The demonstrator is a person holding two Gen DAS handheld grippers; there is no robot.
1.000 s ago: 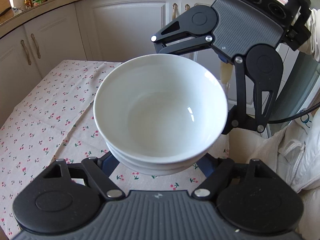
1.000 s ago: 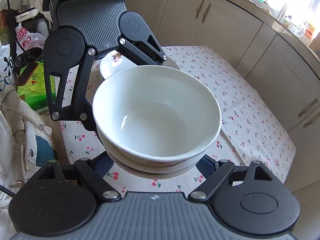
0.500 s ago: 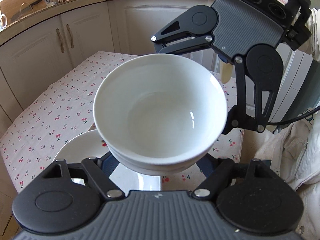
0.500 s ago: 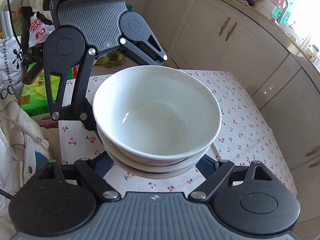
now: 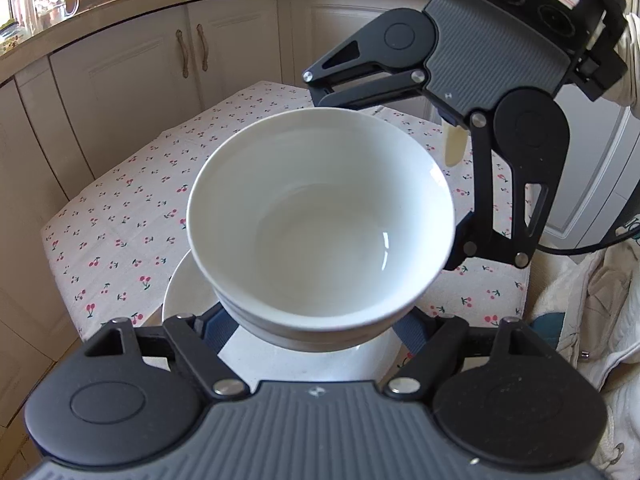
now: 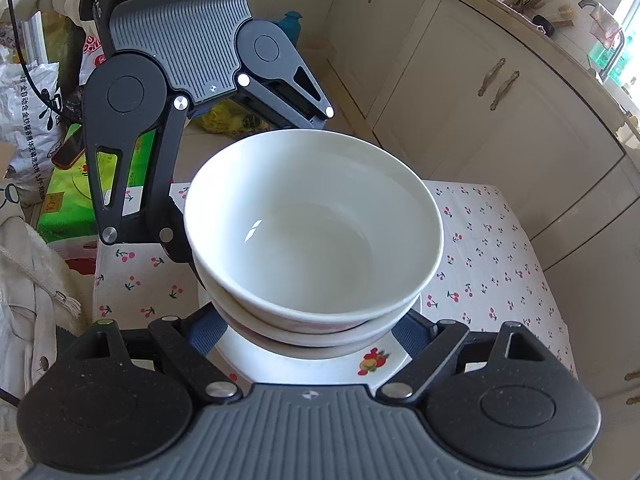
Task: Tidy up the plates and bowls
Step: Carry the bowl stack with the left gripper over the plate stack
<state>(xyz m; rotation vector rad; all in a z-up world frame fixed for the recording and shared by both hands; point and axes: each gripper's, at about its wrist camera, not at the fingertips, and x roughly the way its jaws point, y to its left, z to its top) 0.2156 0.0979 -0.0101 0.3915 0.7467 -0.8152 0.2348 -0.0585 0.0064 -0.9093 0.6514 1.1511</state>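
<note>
Above the cherry-print tablecloth [image 5: 120,216] and plate [image 6: 384,354], our left gripper [image 5: 316,330] and right gripper [image 6: 316,328] each clamp the stacked bowls [image 5: 320,216]; uneven pressure could tip them.

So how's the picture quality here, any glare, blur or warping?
Left wrist view: sharp; window glare top left, a small glint inside the bowl, cupboards bowed by the fisheye. Right wrist view: sharp too; blown-out window top right, glint in the bowl, countertop curved.

White bowls [image 5: 320,224] between both hand-held grippers, above plate [image 5: 188,292].
</note>
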